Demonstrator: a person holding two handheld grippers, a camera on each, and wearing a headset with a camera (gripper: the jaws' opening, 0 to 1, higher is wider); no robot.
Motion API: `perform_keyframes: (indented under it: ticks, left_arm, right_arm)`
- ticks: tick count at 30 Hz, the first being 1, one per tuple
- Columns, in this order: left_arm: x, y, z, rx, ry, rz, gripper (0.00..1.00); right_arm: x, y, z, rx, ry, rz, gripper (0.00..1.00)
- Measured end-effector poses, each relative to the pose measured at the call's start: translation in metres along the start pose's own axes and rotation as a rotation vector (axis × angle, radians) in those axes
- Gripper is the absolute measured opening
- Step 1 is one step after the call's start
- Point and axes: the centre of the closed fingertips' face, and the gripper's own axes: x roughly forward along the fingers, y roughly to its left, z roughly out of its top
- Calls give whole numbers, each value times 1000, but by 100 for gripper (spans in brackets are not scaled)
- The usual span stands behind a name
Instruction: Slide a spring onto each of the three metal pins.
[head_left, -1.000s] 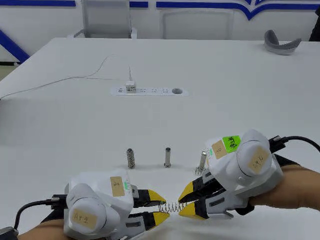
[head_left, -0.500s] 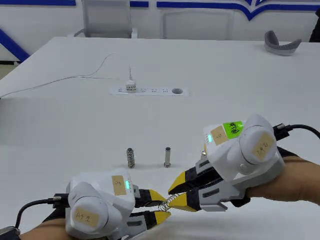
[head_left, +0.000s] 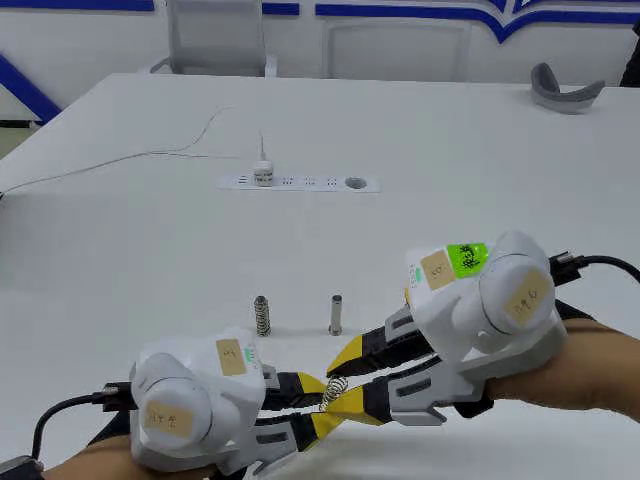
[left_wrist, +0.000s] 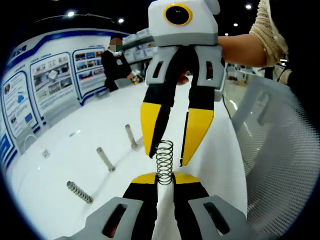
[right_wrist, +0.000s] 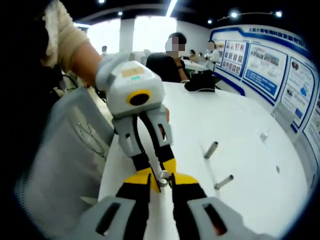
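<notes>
Spring (left_wrist: 164, 161) held between grippers over the worktop (head_left: 150, 250).
Left gripper (left_wrist: 164, 179) fingers pinch one end; right gripper (head_left: 338, 388) fingers are spread around the other end, near the bare pin (head_left: 335, 314).

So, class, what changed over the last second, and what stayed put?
The right gripper moved left, its open jaws now astride the spring, which tipped from level to slanted. The left gripper stayed shut on the spring; the bare pin and spring-covered pin stayed put.
</notes>
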Motion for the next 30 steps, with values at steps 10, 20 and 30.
perform_keyframes:
  ticks: [10, 20, 30]
  left_arm:
    - [1, -1, 4, -17, -23, 6, 10]
    - [-3, 4, 4, -43, -37, 37, 11]
    - [-12, 11, -2, -95, -47, 67, 17]
  right_arm:
    - [0, -5, 2, 37, -30, -16, 12]
    - [1, -8, 6, 73, -47, -24, 12]
    - [-2, -15, 6, 84, -43, -42, 12]
